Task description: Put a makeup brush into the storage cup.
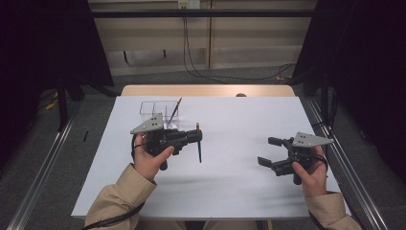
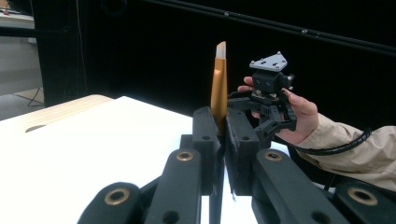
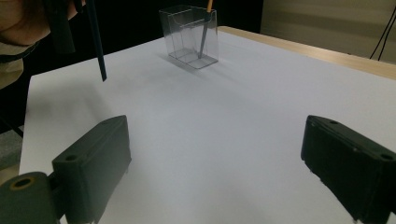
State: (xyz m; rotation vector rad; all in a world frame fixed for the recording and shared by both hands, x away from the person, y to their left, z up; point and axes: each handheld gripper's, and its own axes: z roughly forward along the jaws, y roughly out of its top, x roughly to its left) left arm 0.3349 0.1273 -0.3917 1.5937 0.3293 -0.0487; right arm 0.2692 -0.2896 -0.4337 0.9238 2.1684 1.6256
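White table [image 1: 230,182], bare between grippers.

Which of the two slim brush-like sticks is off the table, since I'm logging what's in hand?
The dark-handled, gold-ended stick, clamped upright in the shut left gripper. The other stick leans inside the clear plastic holder.

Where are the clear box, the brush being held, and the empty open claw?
clear box [image 3: 189,39]: right gripper view, front wall.
brush [image 2: 218,91]: left gripper view, orange handle above the jaws.
right gripper [image 1: 270,151]: high view, gap between its open jaws.
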